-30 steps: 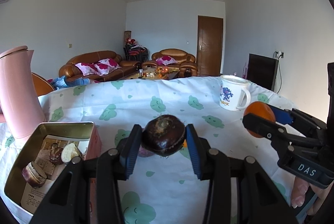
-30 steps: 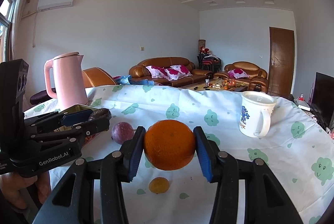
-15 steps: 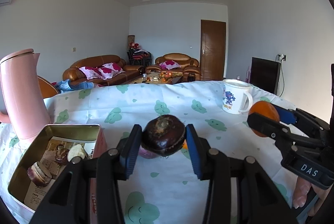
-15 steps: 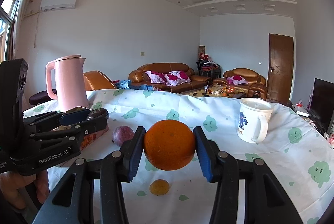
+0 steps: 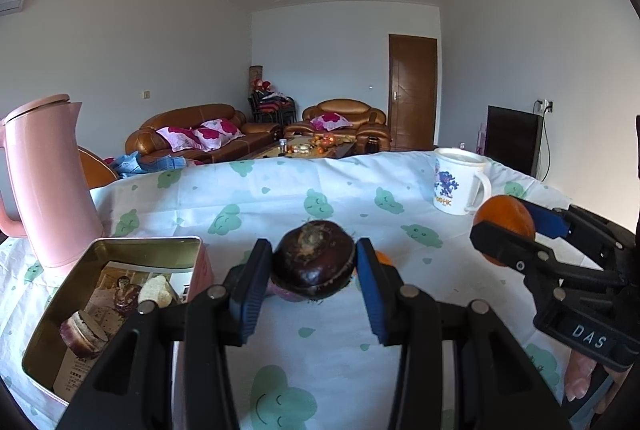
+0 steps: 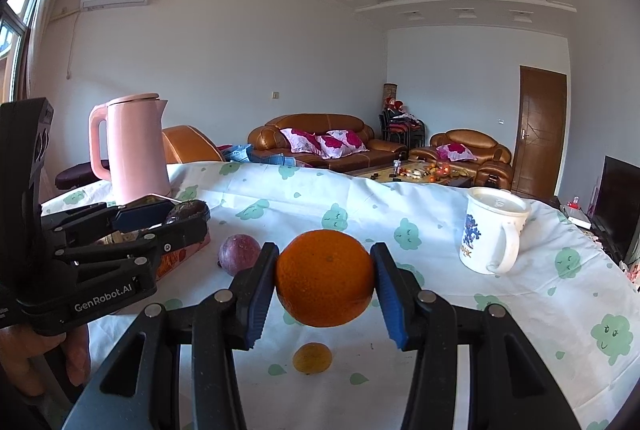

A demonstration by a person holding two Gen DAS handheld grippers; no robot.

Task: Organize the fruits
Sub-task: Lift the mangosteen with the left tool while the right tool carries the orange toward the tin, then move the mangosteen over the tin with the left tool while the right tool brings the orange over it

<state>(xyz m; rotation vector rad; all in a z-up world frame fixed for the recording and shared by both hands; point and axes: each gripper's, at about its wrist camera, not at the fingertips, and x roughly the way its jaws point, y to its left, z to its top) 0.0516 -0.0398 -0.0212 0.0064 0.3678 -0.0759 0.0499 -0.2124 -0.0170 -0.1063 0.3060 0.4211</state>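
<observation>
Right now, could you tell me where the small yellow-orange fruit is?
In the right wrist view, the small yellow-orange fruit lies on the tablecloth, directly below the orange held in the right gripper.

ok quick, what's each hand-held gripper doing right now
Left hand-held gripper: closed on a dark brown fruit.
Right hand-held gripper: closed on an orange.

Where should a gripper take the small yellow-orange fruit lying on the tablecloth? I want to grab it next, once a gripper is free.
Grip the small fruit across its widest middle, coming straight down from above. It looks round and low and lies alone on the tablecloth, so the fingers can likely drop either side.
</observation>
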